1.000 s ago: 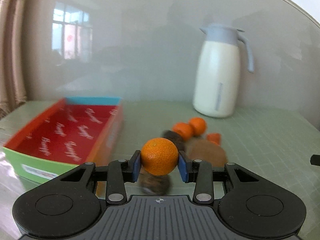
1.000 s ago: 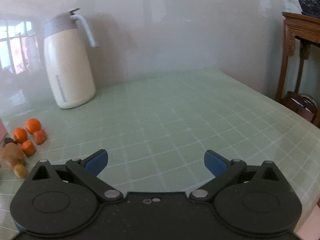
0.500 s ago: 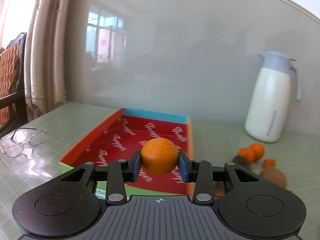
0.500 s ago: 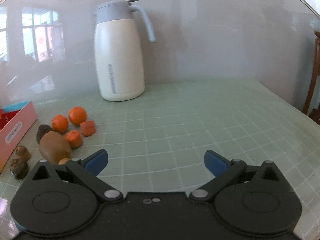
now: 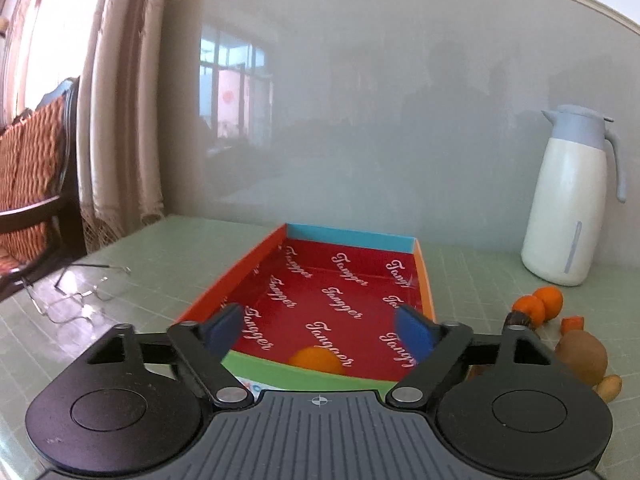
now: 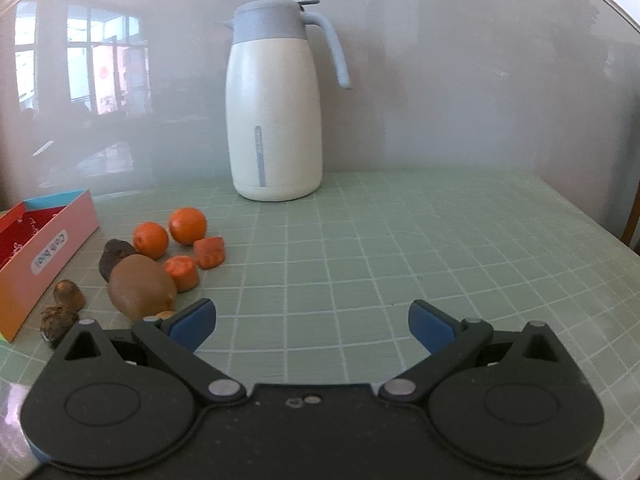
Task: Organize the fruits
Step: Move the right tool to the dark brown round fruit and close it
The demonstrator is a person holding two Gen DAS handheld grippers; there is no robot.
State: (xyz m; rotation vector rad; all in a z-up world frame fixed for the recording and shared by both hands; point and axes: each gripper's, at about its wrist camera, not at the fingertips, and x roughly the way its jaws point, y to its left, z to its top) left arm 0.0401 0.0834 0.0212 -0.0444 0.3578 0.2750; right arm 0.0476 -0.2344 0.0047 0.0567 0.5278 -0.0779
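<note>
My left gripper point(image 5: 320, 330) is open and empty above the near end of a red cardboard box point(image 5: 340, 280). An orange mandarin point(image 5: 318, 361) lies inside the box by its near green wall. My right gripper point(image 6: 312, 326) is open and empty over the table. To its left lies a fruit pile: two mandarins point(image 6: 168, 232), a brown kiwi point(image 6: 142, 286), two orange carrot pieces point(image 6: 196, 262), a dark fruit point(image 6: 114, 254) and small brown fruits point(image 6: 64, 304). The pile also shows in the left wrist view point(image 5: 560, 332).
A white thermos jug point(image 6: 274, 104) stands at the back against the wall; it also shows in the left wrist view point(image 5: 572, 200). Glasses point(image 5: 80, 292) lie left of the box. A chair point(image 5: 36, 184) and curtain stand at far left. The table has a green grid cover point(image 6: 400, 248).
My left gripper swung left from the pile to the box, opened and let the mandarin fall in. My right gripper turned left toward the pile and stayed open.
</note>
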